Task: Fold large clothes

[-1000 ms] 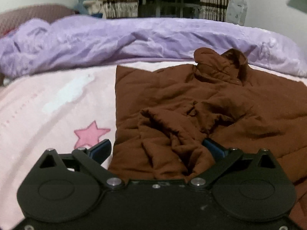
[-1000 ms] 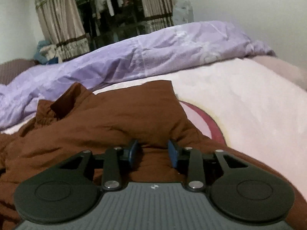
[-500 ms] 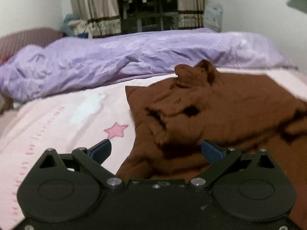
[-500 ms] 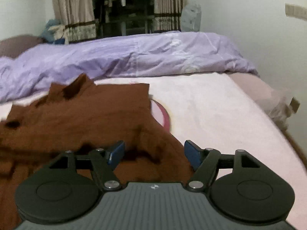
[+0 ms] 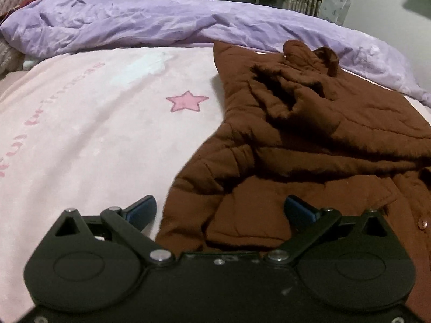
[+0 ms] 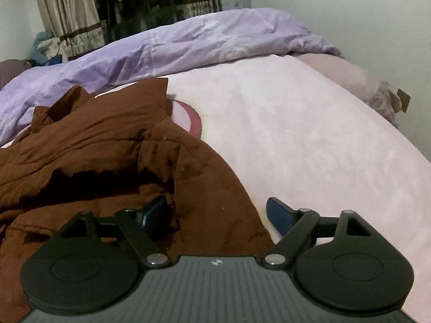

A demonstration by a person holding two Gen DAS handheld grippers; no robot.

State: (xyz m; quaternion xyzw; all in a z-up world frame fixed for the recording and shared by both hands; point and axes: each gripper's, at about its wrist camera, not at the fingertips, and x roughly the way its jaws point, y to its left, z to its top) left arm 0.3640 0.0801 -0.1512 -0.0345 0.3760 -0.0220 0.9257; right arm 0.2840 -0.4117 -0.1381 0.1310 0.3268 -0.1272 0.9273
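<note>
Right gripper [image 6: 215, 212] jaws opening, nothing pinched; left gripper [image 5: 219, 208] spread wide, empty. Brown quilted jacket [image 5: 309, 134] near hem should be regripped at both corners evenly.

We lose the coat [image 5: 309, 140] beyond our right finger [image 5: 299, 210] at the frame edge; pink lettering [image 5: 16, 134] left of our fingers blurs.
</note>
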